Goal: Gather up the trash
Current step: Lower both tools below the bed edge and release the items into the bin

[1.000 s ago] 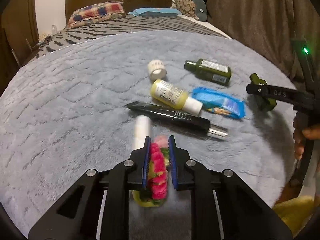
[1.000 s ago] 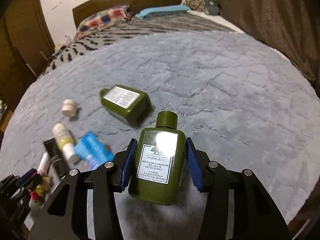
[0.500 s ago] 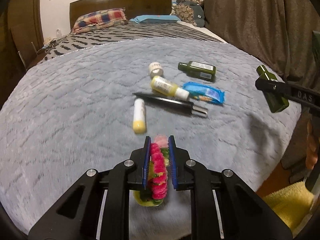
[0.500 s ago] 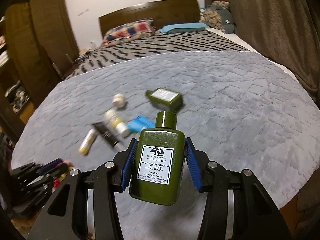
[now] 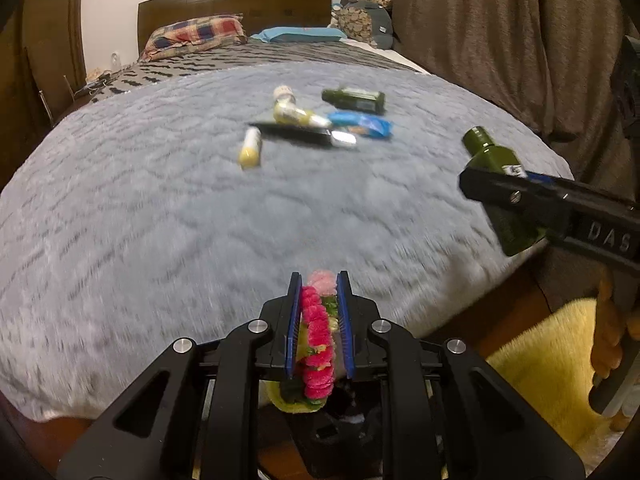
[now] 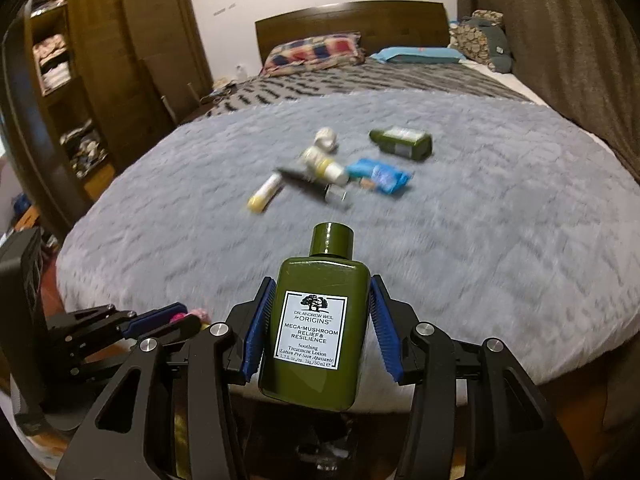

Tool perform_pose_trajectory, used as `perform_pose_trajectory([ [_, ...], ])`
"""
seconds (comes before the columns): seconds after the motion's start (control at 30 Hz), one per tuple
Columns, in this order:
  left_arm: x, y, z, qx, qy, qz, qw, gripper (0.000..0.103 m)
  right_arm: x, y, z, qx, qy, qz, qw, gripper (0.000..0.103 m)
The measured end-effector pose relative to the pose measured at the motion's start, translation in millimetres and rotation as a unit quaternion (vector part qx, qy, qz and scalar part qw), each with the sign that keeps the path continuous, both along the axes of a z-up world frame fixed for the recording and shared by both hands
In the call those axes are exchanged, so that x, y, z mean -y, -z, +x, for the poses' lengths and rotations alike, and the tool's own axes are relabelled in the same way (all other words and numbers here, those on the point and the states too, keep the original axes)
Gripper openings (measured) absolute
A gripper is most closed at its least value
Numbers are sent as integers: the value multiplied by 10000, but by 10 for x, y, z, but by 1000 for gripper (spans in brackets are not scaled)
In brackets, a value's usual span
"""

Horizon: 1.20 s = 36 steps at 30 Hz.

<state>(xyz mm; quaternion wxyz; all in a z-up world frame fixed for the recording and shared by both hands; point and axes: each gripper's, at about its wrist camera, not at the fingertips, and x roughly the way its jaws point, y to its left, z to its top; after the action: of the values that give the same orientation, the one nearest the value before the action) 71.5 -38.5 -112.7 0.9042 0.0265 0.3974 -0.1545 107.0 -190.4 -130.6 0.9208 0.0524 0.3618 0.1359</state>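
While both grippers hang over the near edge of the bed [image 6: 500,240], remaining litter lies mid-blanket: a second green bottle [image 6: 402,143], blue packet [image 6: 378,176], black tube [image 6: 312,188], yellow-capped stick [image 6: 266,193], yellow bottle [image 6: 324,164] and small white jar [image 6: 326,138]. Left gripper [image 5: 318,320]: jaws clenched on a pink floral item [image 5: 318,340]. Right gripper [image 6: 318,336]: jaws grasping a green Origins bottle [image 6: 316,320]. Grey plush blanket; headboard [image 6: 352,24] and pillows far; wardrobe [image 6: 100,60] left; brown curtain [image 6: 560,40] right.
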Motion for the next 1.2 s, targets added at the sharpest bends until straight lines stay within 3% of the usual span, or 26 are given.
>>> perform_pose_trajectory([
  [0.4, -30, 720, -405, -827, -29, -130, 9965, 16, -110, 901, -392, -939, -173, -142, 9953, 48],
  [0.77, 9, 1512, -525, -1748, -2, -119, 9845, 16, -288, 1684, -522, -1866, -427, -271, 9811, 48],
  [0.97, 19, 1751, -530, -2110, 36, -106, 9774, 16, -314, 1953, -522, -2263, -436, -251, 9728, 48],
  [1.2, -3, 1861, -516, -2292, 1, -133, 9733, 22, -364, 2007, -503, -2366, -390, -254, 9705, 51],
])
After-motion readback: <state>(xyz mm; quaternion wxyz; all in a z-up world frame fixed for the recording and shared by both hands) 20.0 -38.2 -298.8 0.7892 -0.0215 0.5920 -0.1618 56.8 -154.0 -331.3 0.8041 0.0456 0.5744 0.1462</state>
